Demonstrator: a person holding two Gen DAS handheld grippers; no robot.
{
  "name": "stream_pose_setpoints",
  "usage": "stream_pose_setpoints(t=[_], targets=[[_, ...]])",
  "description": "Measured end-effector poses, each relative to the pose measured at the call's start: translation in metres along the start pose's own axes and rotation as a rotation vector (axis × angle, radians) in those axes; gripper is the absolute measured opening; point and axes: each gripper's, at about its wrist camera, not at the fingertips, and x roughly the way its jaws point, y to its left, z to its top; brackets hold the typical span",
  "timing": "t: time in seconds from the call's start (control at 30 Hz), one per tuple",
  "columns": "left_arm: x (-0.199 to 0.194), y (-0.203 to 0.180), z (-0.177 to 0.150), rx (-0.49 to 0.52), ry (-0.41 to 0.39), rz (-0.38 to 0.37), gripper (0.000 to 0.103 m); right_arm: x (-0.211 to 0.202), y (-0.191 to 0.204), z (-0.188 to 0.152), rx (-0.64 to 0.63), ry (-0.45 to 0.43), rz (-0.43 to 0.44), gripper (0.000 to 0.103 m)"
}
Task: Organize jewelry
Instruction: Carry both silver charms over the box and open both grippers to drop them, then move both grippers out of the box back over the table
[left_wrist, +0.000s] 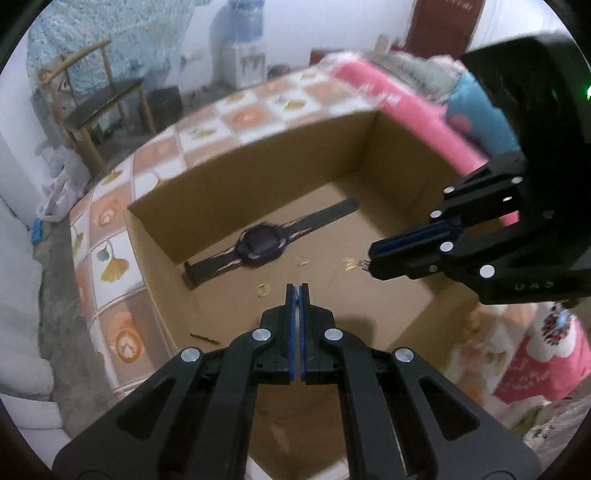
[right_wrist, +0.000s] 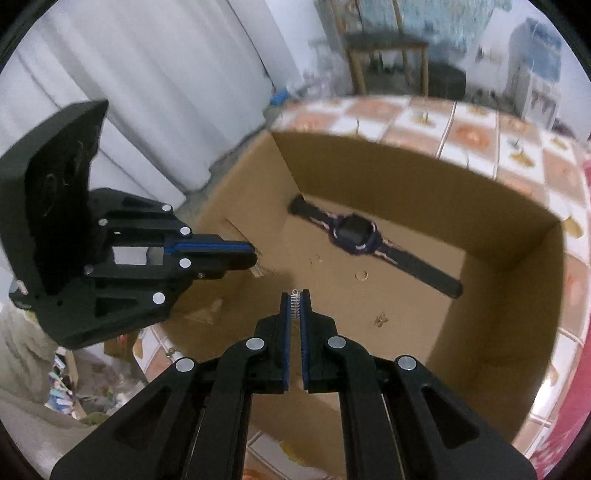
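Hovering over the cardboard box (left_wrist: 207, 192), both grippers are clenched: a small silver chain piece (right_wrist: 294, 305) is pinched by the right gripper (right_wrist: 295, 295), the left gripper (left_wrist: 297, 288) apparently empty. Watch (left_wrist: 260, 247) and gold rings (left_wrist: 263, 290) already lie inside.

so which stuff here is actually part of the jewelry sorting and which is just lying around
Part of the job:
- cardboard box
- watch
- gold rings
- small silver piece in the right gripper
- left gripper, shut

Lying about:
- wooden chair
- water dispenser
- pink bedding
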Motion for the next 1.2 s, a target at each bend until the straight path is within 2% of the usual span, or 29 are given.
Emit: stream_pose_setpoints(t=[0.13,0.37,0.57,0.83,0.9,0.97,1.17,1.2], targets=[[0.02,0.005,0.002,-0.001,0.078,0.009,0.001,0.019,-0.007,0.005,0.022,0.061,-0.009,0.005],[0.03,0.01,0.0,-0.011,0.122,0.016,0.001,0.036,-0.018,0.005,0.065,0.107,-0.004,0.005],[0.031,0.011,0.001,-0.007,0.126,0.028,0.002,0.039,-0.023,0.008,0.1,0.105,0.003,0.006],[0.03,0.011,0.001,-0.014,0.127,0.025,0.003,0.017,-0.025,0.005,0.117,0.048,0.004,0.006],[0.029,0.011,0.001,-0.019,0.127,0.013,0.006,0.009,-0.028,0.003,0.126,0.033,0.003,0.006],[0.029,0.01,0.002,-0.02,0.121,0.01,0.013,0.003,-0.029,0.002,0.131,0.022,0.002,0.006],[0.025,0.004,0.004,0.003,0.101,0.065,0.033,-0.007,-0.031,-0.001,0.144,-0.007,0.002,0.006],[0.024,0.004,0.005,0.003,0.098,0.069,0.033,-0.011,-0.03,-0.002,0.144,-0.014,0.003,0.006]])
